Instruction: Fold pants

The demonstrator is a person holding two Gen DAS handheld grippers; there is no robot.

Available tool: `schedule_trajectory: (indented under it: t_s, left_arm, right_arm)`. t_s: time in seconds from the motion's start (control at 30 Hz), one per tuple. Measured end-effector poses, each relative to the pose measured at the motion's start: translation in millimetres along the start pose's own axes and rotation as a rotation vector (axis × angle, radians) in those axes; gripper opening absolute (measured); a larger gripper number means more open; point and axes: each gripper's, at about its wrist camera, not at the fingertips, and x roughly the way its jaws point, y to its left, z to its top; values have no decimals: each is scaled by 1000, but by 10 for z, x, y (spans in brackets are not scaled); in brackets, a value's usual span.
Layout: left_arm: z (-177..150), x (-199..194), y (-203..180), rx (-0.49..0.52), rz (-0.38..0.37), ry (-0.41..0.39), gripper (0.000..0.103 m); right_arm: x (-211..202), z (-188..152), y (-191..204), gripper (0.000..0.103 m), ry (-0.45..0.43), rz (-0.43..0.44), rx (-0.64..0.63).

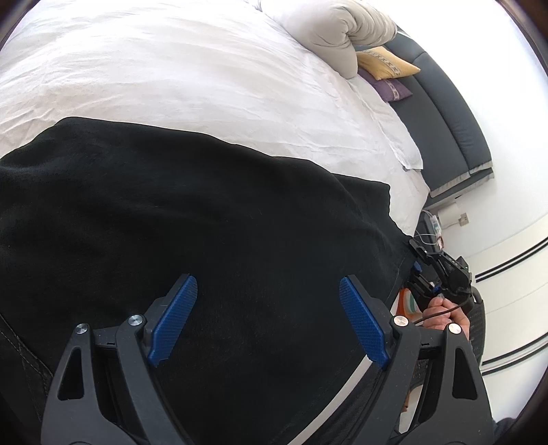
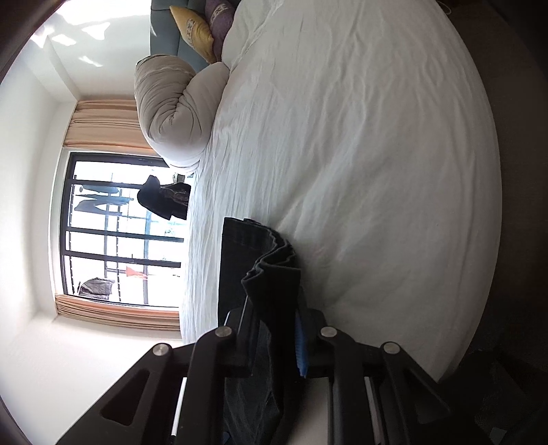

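Observation:
The black pants (image 1: 191,219) lie spread over the near part of the white bed (image 1: 205,78). My left gripper (image 1: 269,321) hovers just above the fabric, jaws wide open and empty, blue pads (image 1: 174,321) facing each other. My right gripper (image 2: 274,328) is shut on a bunched edge of the pants (image 2: 270,274), which rises between its fingers; the waistband end (image 2: 239,236) lies beyond on the sheet. The right gripper also shows in the left wrist view (image 1: 441,274) at the pants' right edge, held by a hand.
A rolled grey duvet (image 1: 339,30) and yellow (image 1: 387,61) and purple (image 1: 394,89) cushions lie at the head of the bed by the dark headboard (image 1: 452,130). A window with curtains (image 2: 113,229) is past the bed's far side.

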Motion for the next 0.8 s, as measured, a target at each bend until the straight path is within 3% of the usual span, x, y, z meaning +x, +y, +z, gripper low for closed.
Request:
schedule_trajectory:
  t_s: [0.17,0.3,0.37,0.47,0.57,0.7,0.8]
  left_arm:
    - [-3,-57,62,-28,-12,-11,85]
    - [-4,-198,136,-76,-40,-37,85]
    - [-9,-274,201,-107,-63,-49,85]
    - [-39,-378,359,-192,-132,-62,85]
    - [-98,-443,559,-293,-210,-61,85]
    - [-184,-485,723,-373,-280,-47,85]
    - [-176,-496,785,-403,-303,-47,85]
  right_arm:
    - [-26,-86,351,19,-18,-41,-121]
    - [75,-407,997,19,19,-87,-378]
    - [201,-734,1406,18,70,-100,-565]
    - [448,-1583,1921,18,221,-92,-913]
    - [660,-2545,2032,18,379,-105,-1223]
    - [843,-3193,1871,18,493,-104,-1309]
    - [879,-3393,1833,17,493,-135,-1385]
